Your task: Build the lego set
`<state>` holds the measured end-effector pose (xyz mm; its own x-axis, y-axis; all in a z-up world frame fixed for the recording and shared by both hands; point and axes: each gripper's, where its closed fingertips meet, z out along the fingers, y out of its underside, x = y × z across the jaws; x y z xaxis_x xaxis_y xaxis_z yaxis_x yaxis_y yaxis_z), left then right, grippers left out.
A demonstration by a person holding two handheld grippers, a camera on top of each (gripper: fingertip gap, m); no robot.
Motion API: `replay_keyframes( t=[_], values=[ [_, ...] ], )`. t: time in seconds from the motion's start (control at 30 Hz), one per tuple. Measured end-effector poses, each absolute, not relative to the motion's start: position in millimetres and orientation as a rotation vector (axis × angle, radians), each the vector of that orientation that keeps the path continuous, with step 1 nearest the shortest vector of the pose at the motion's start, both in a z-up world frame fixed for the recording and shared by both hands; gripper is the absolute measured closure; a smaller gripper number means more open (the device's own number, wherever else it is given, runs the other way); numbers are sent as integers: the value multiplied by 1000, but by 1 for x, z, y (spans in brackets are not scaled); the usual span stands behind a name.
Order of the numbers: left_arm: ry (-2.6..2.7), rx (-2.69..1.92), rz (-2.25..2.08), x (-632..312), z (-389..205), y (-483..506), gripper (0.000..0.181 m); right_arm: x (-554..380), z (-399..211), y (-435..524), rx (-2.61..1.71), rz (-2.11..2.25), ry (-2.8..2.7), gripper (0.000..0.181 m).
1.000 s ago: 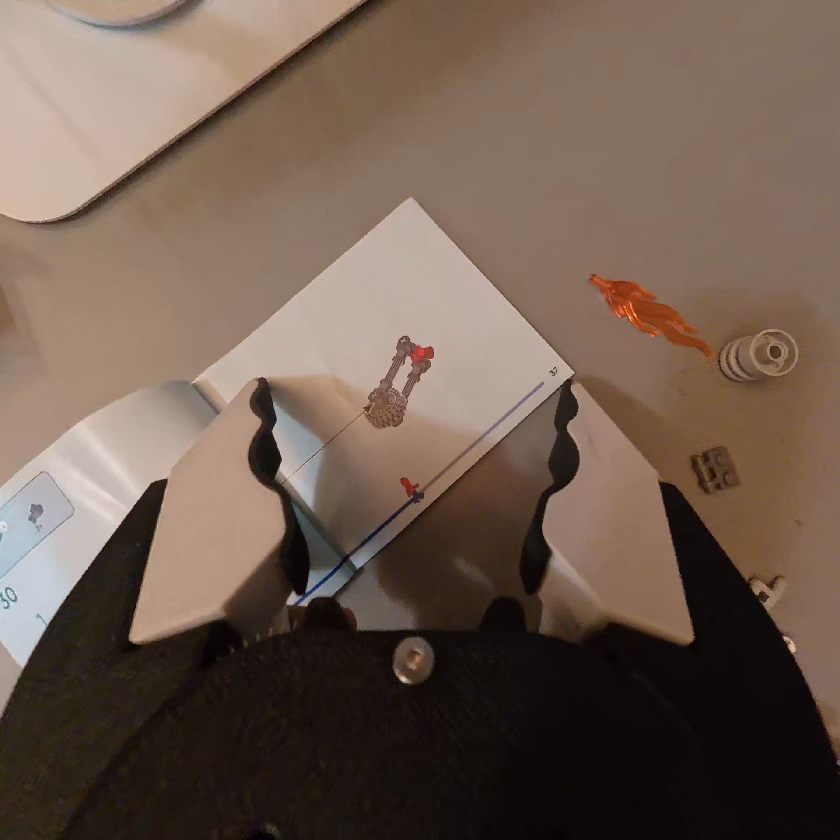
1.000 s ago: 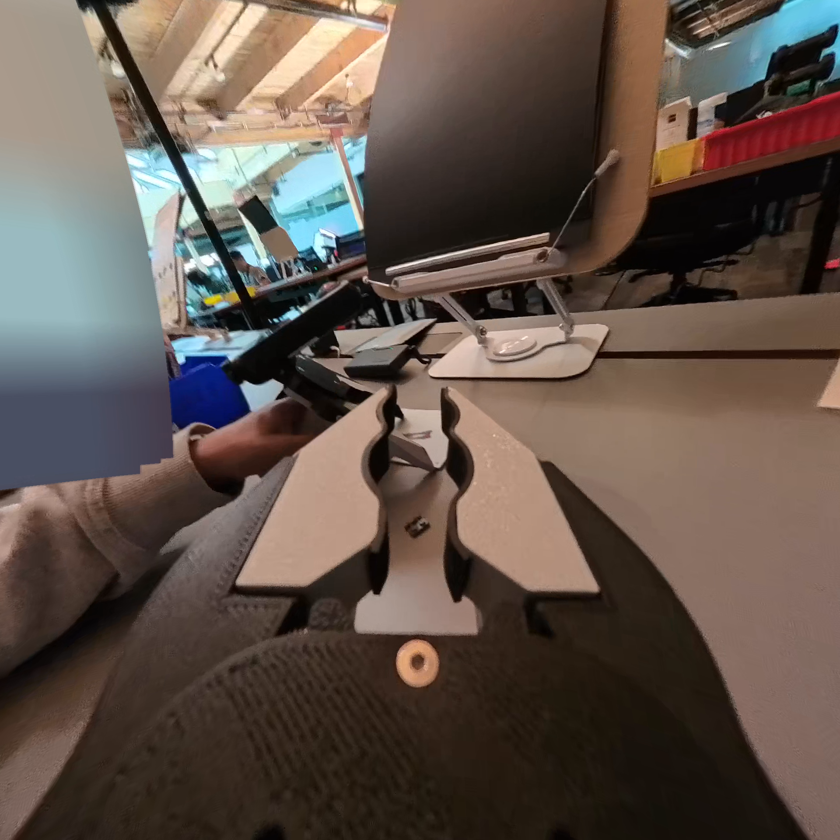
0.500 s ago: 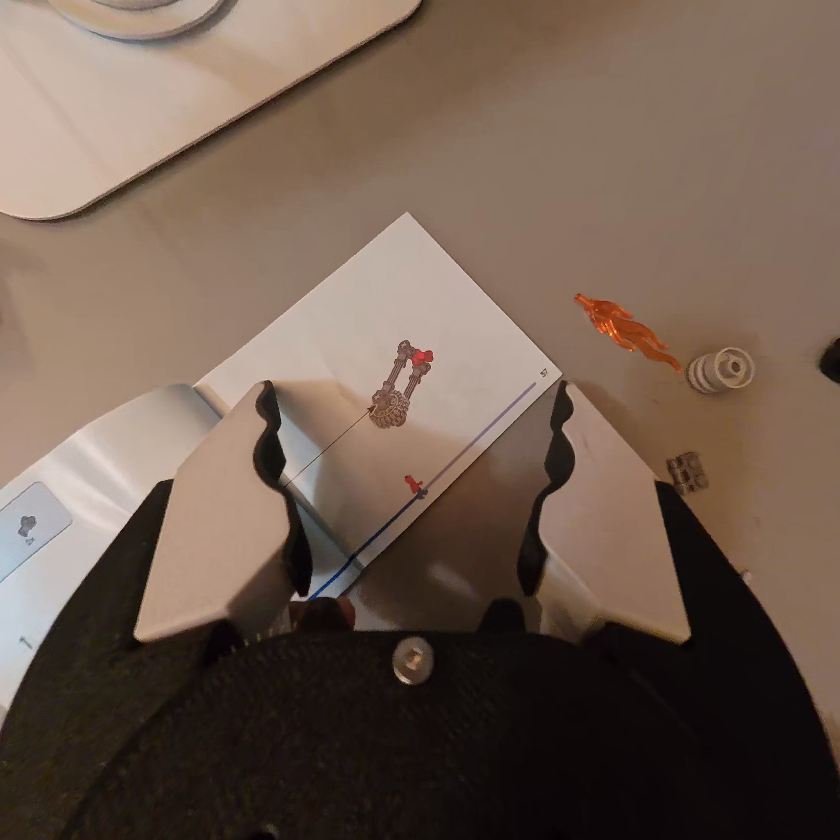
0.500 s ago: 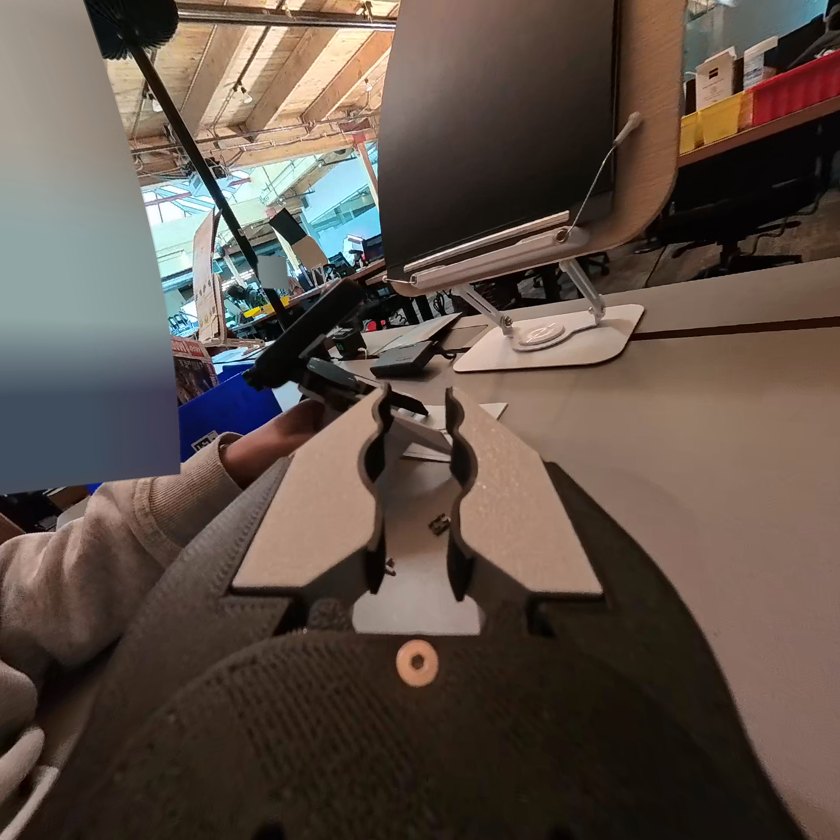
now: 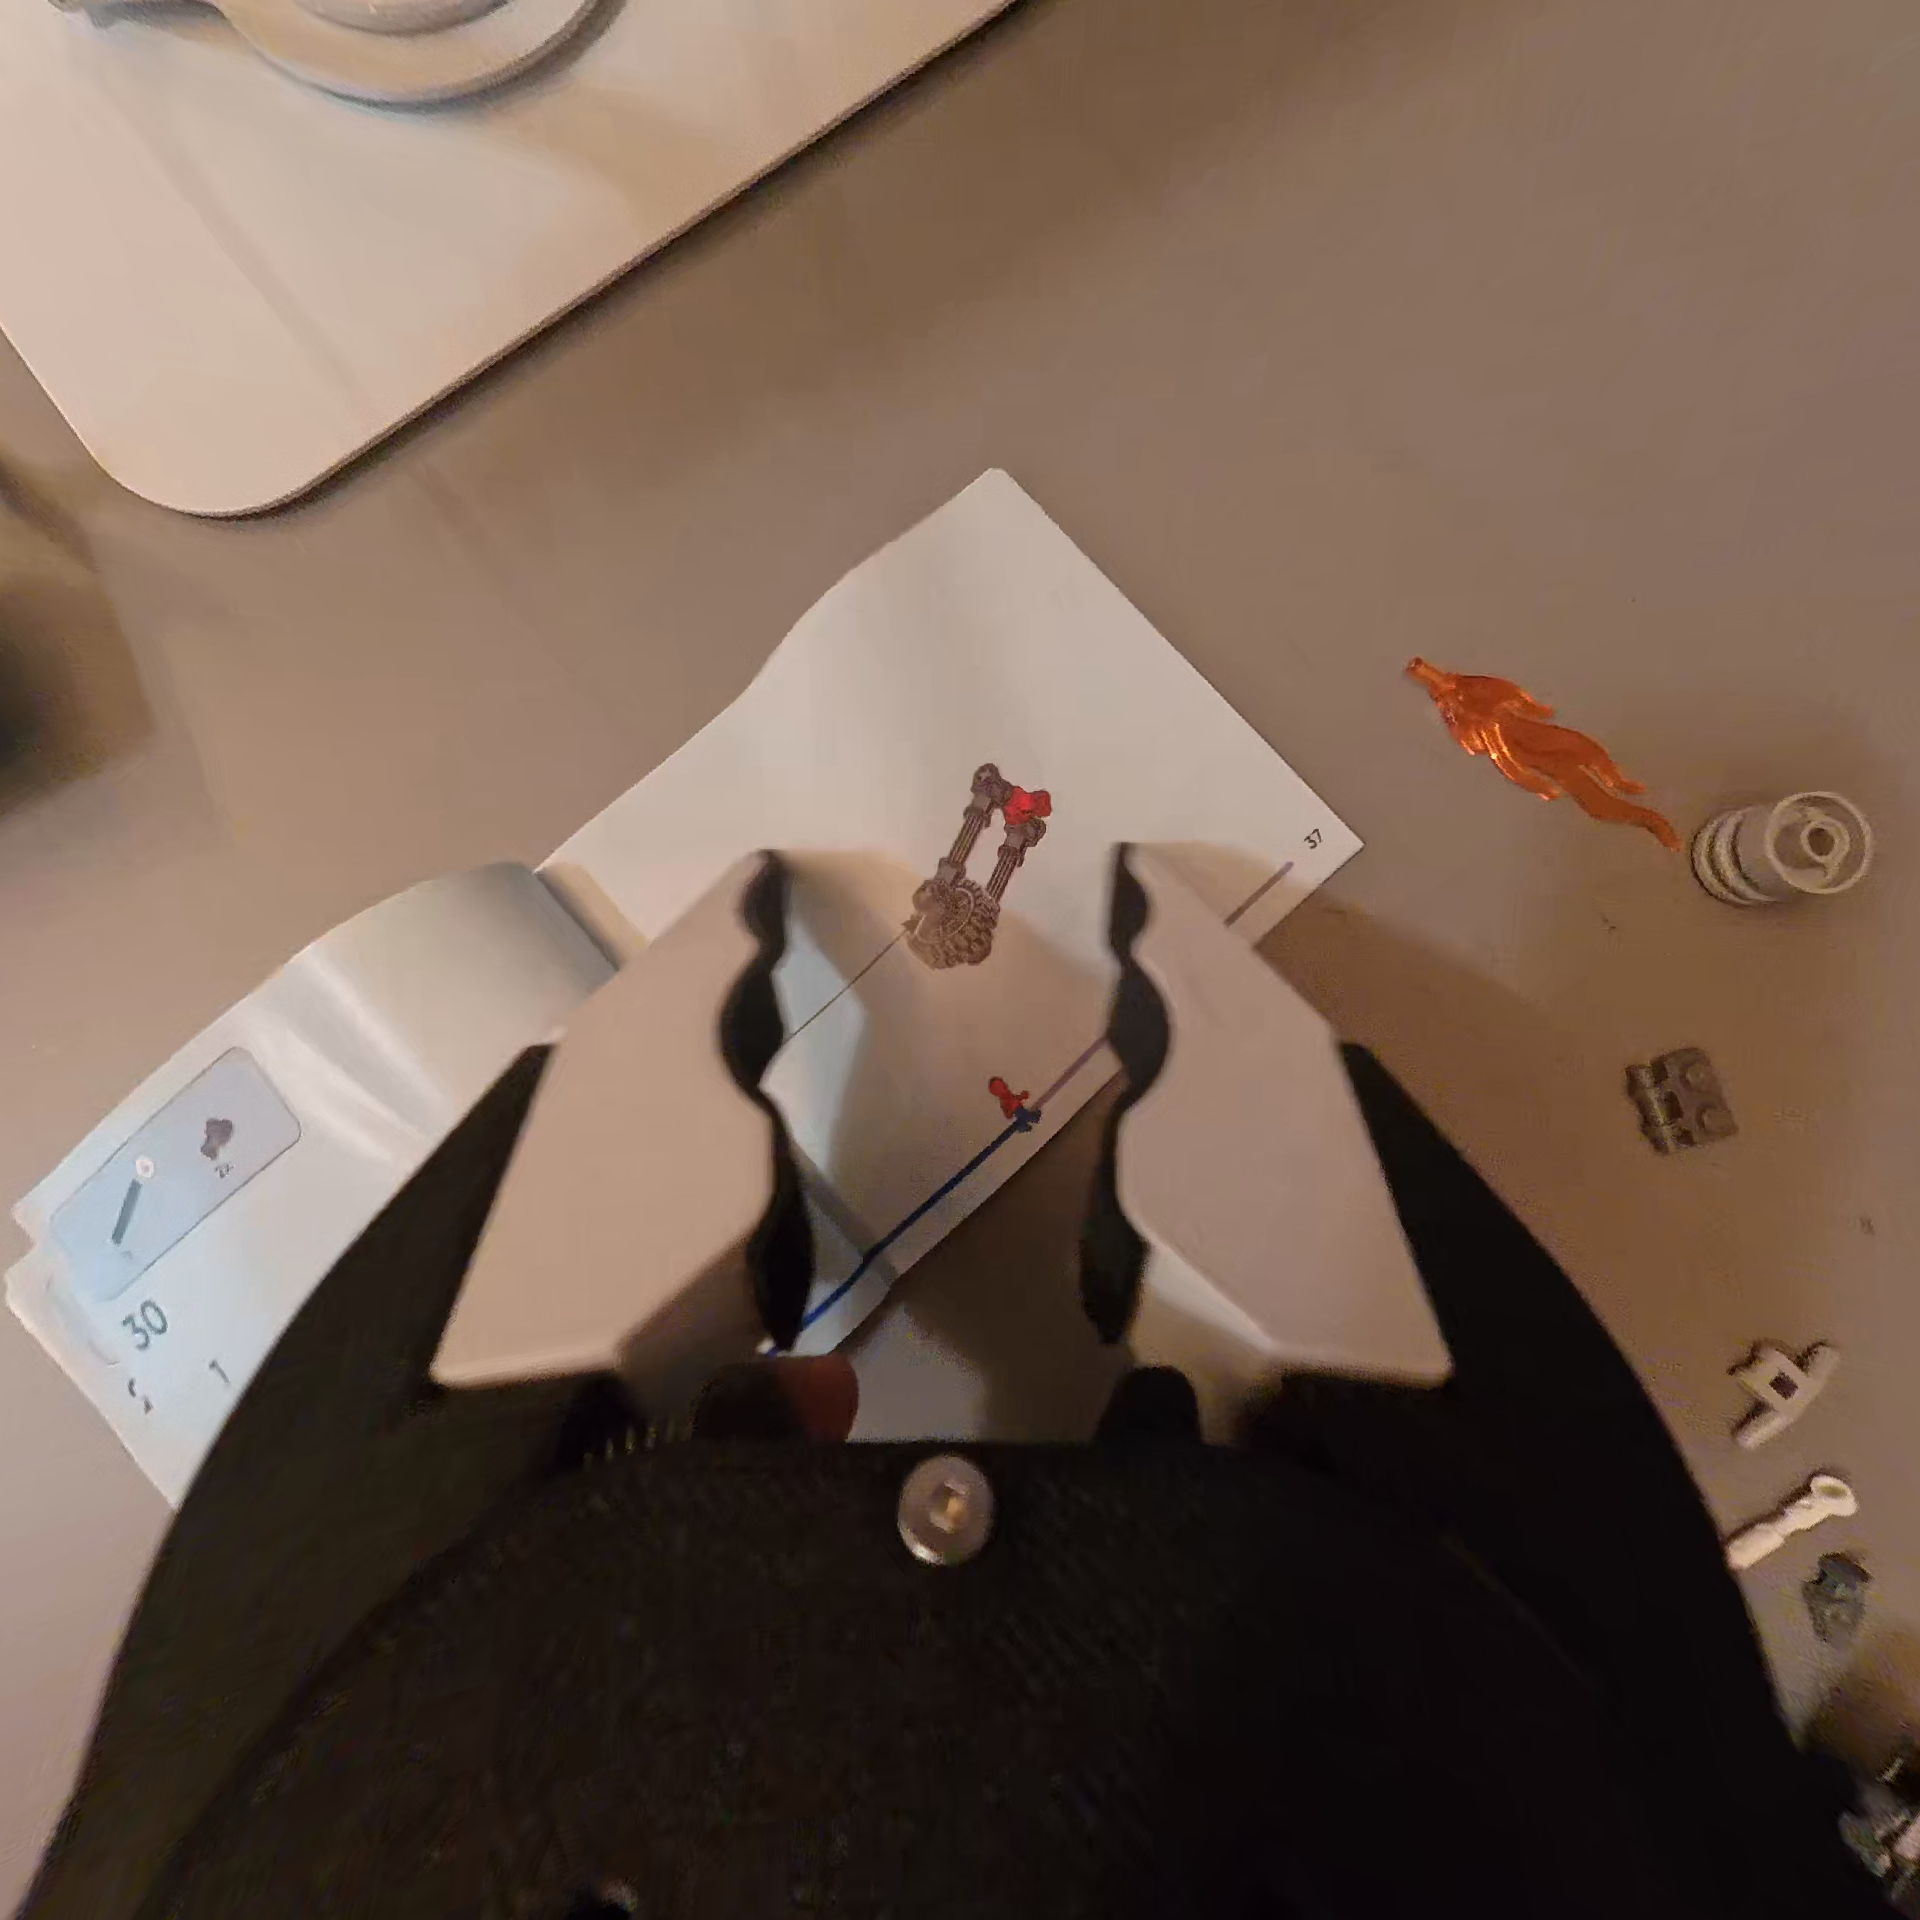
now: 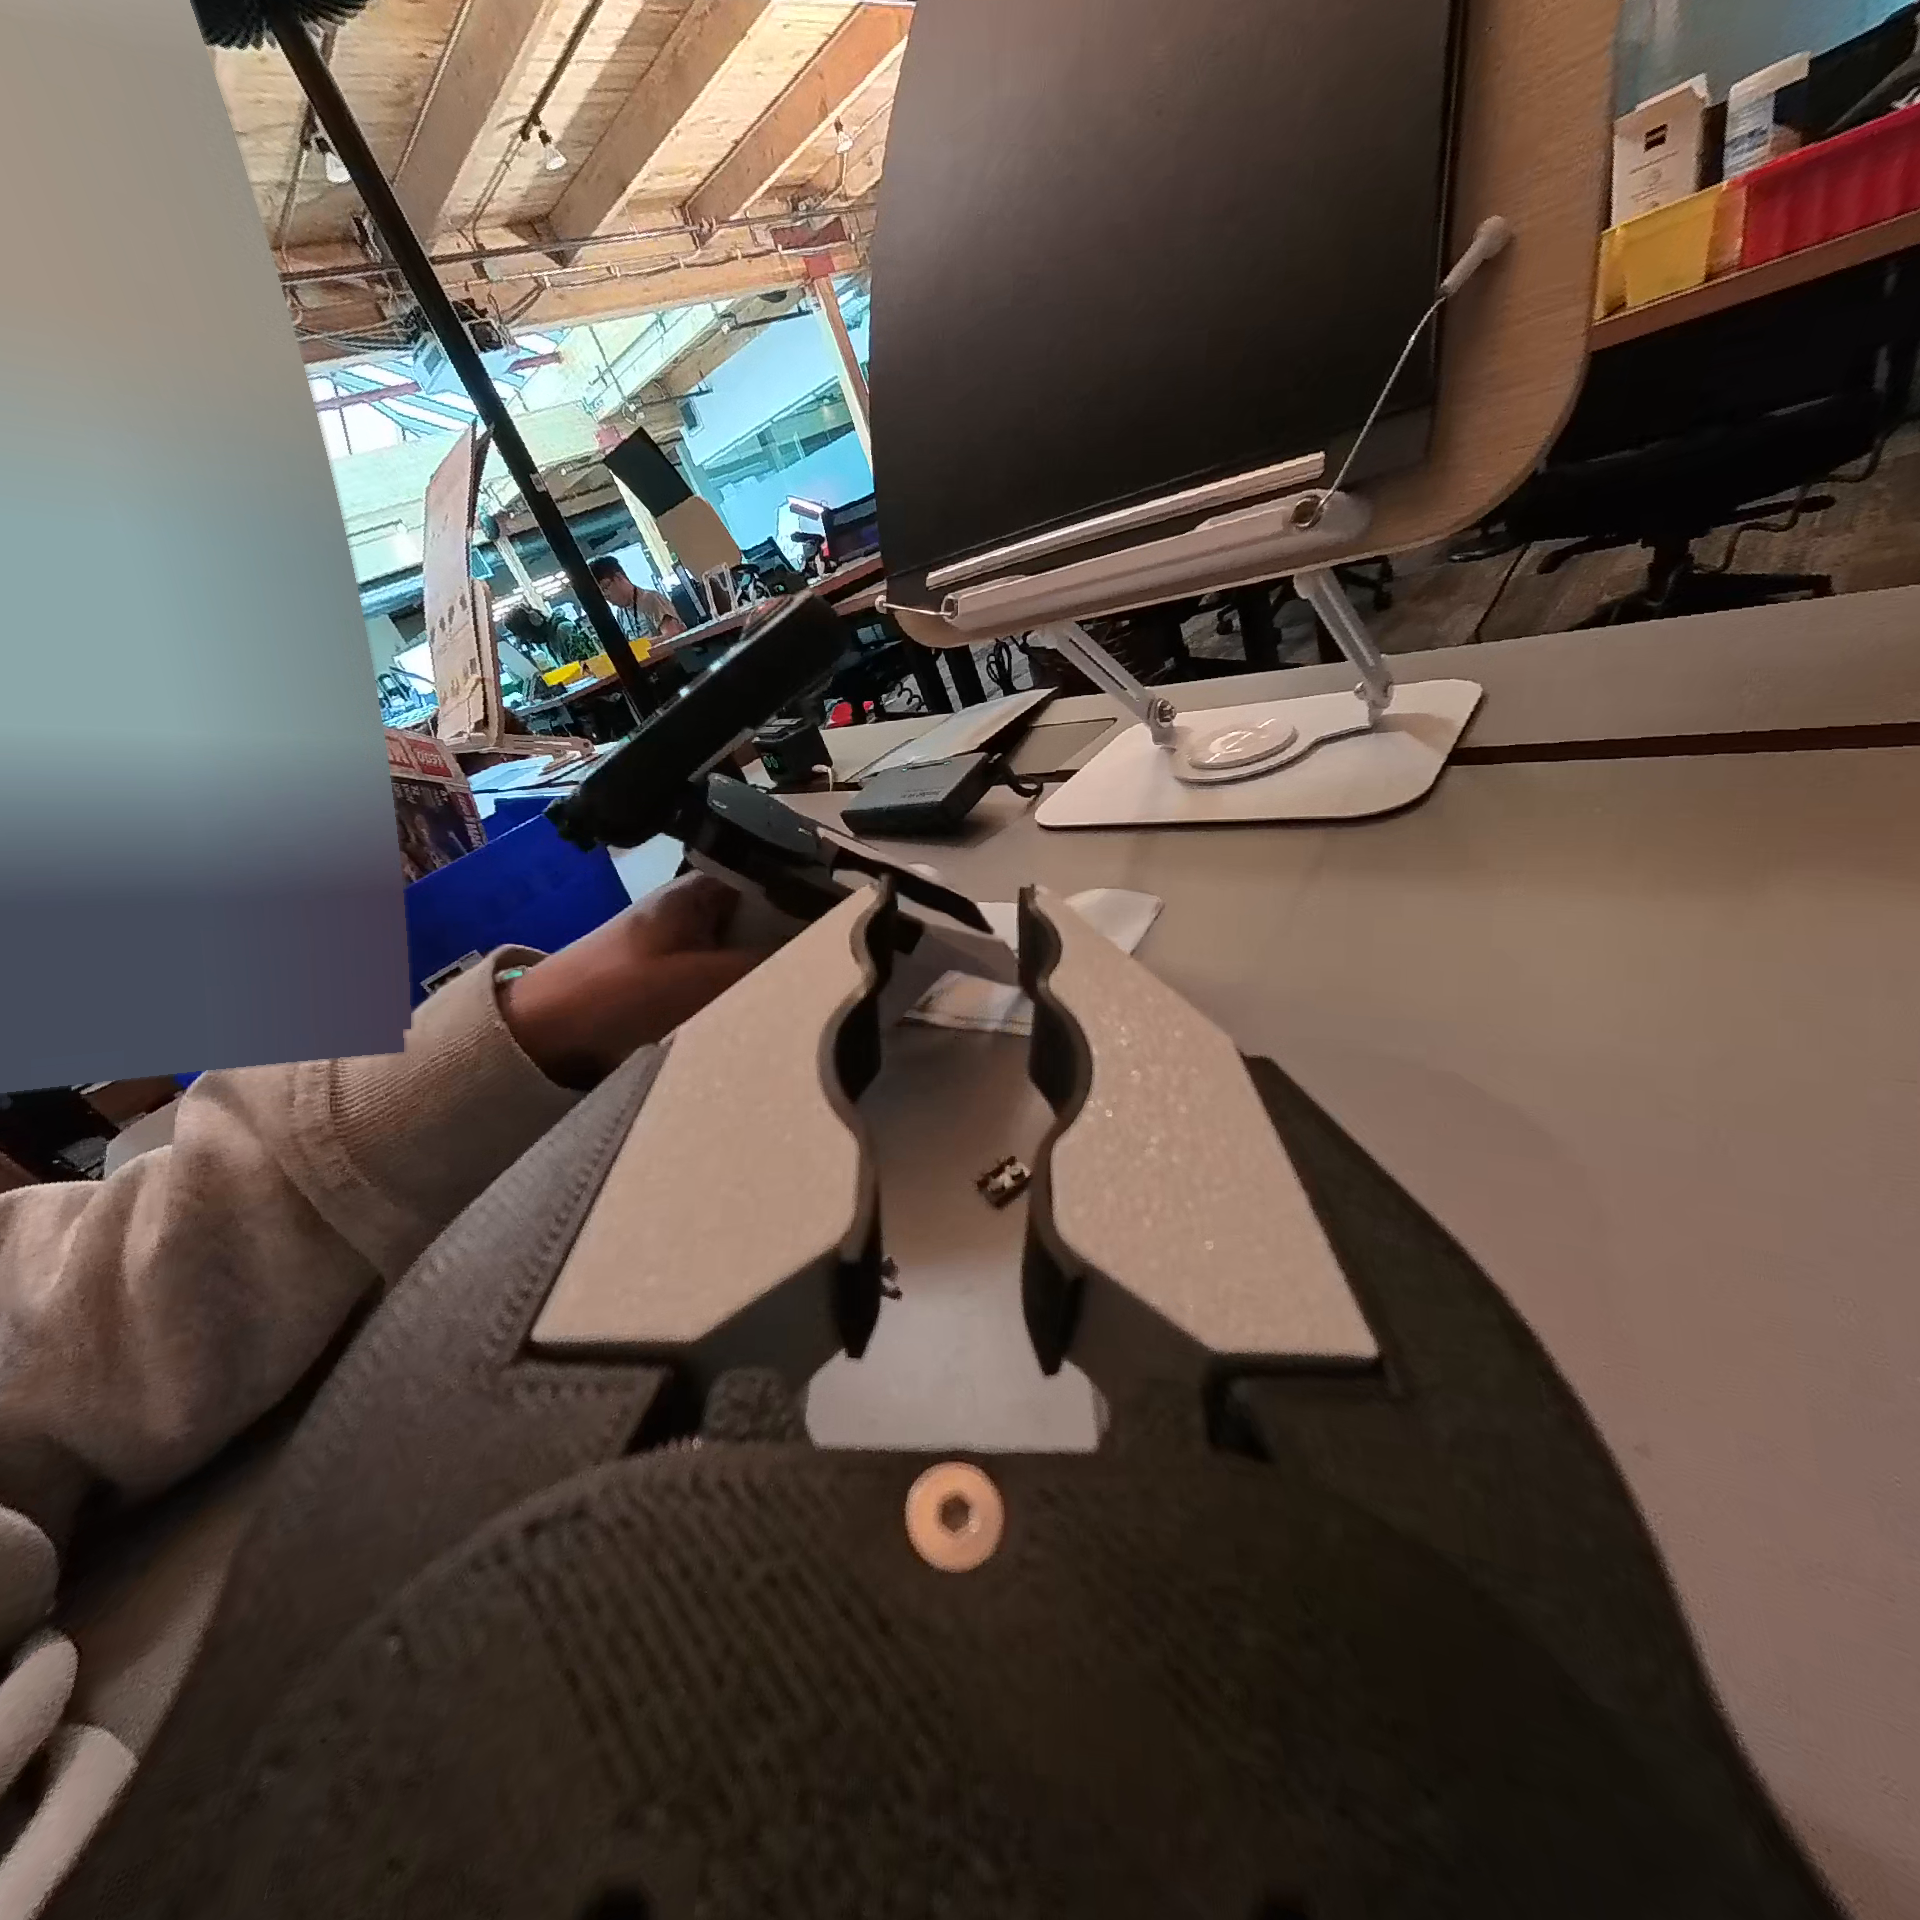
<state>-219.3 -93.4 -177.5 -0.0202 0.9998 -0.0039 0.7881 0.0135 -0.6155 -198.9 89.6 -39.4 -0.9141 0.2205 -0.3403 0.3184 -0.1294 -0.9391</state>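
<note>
In the left wrist view my left gripper [image 5: 943,857] hangs over the open instruction booklet [image 5: 987,675]. Its fingers straddle the right-hand page, and the far edge of that page bows up in a wave. I cannot see either pad pressing on the paper. My right gripper [image 6: 956,890] is held low over the table with its fingers a little apart and nothing between them. A small dark piece [image 6: 1003,1179] lies on the table below its gap. The right wrist view also shows the left gripper [image 6: 727,831] in a person's hand, over the booklet [image 6: 1112,909].
To the right of the booklet lie an orange flame piece [image 5: 1538,748], a grey round brick [image 5: 1782,852], a small grey plate [image 5: 1678,1112] and small white pieces [image 5: 1777,1387]. A laptop stand's base [image 5: 312,260] is at the far left. It shows in the right wrist view [image 6: 1257,758] under a dark screen [image 6: 1143,260]. The left tips stand about 8 cm off the orange flame piece [image 5: 1538,748].
My left gripper's fingers have come much closer together over the page, whose far edge now bows up. My right gripper has stayed narrowly open and barely moved.
</note>
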Motion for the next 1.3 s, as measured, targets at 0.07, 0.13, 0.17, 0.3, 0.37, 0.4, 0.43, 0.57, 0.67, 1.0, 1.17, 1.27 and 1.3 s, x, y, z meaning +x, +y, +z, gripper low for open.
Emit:
replay_keyframes(
  t=[0.07,0.13,0.17,0.3,0.37,0.4,0.43,0.57,0.67,1.0,1.17,1.27,1.3],
  values=[
    [-1846,-1817,672,-220,-177,-96,137,-198,-39,90,629,-2225,2024,160],
    [-1857,-1819,672,-220,-177,-101,152,-198,-39,90,627,-2226,2027,160],
    [-1861,-1820,675,-220,-177,-103,159,-198,-40,89,625,-2226,2032,160],
    [-1856,-1806,664,-221,-176,-106,178,-196,-40,88,615,-2225,2053,160],
    [-1843,-1786,653,-221,-176,-107,179,-196,-41,88,611,-2226,2065,161],
    [-1836,-1770,646,-221,-175,-107,180,-195,-41,88,610,-2226,2068,160],
    [-1827,-1751,639,-221,-173,-106,180,-195,-41,88,608,-2227,2072,161],
    [-1759,-1574,581,-219,-149,-105,181,-195,-43,87,603,-2224,2095,161],
    [-1717,-1408,493,-213,-136,-111,181,-192,-46,84,594,-2203,2120,160],
    [-1527,-925,163,-195,-116,-120,181,-174,-73,12,534,-1930,2248,124],
    [-1506,-922,159,-195,-113,-117,181,-185,-128,-46,628,-1498,2489,119],
    [-1497,-919,137,-193,-114,-116,181,-180,-136,-71,621,-1396,2441,143],
    [-1504,-921,138,-193,-115,-117,181,-178,-130,-76,594,-1428,2416,170]
  ],
)
